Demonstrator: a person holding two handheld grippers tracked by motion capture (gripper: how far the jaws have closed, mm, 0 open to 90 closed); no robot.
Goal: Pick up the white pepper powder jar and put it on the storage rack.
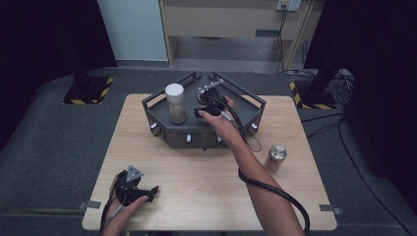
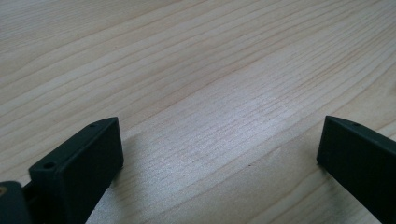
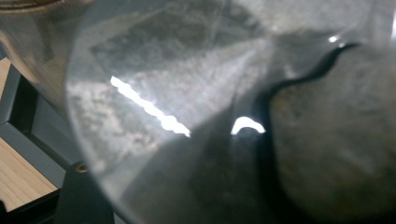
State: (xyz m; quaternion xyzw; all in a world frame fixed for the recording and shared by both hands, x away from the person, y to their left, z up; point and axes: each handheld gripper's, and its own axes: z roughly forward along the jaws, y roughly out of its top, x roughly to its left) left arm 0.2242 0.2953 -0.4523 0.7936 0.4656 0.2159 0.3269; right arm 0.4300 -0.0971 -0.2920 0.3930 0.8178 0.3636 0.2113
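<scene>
Two glass spice jars stand apart: a white-capped one in the dark grey metal rack, a steel-capped one on the pale wooden table. My right gripper is clamped on a clear glass jar inside the rack; its own view shows that glass close up. My left gripper rests wide on the table.

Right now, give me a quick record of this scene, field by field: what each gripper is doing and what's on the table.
left gripper: open, resting low on the wooden table, nothing between its jaws
right gripper: shut on a glass jar, inside the dark rack
rack contents: another jar with a white lid, upright at the left
outside the rack: a jar with a silver lid, upright on the table to the right
</scene>
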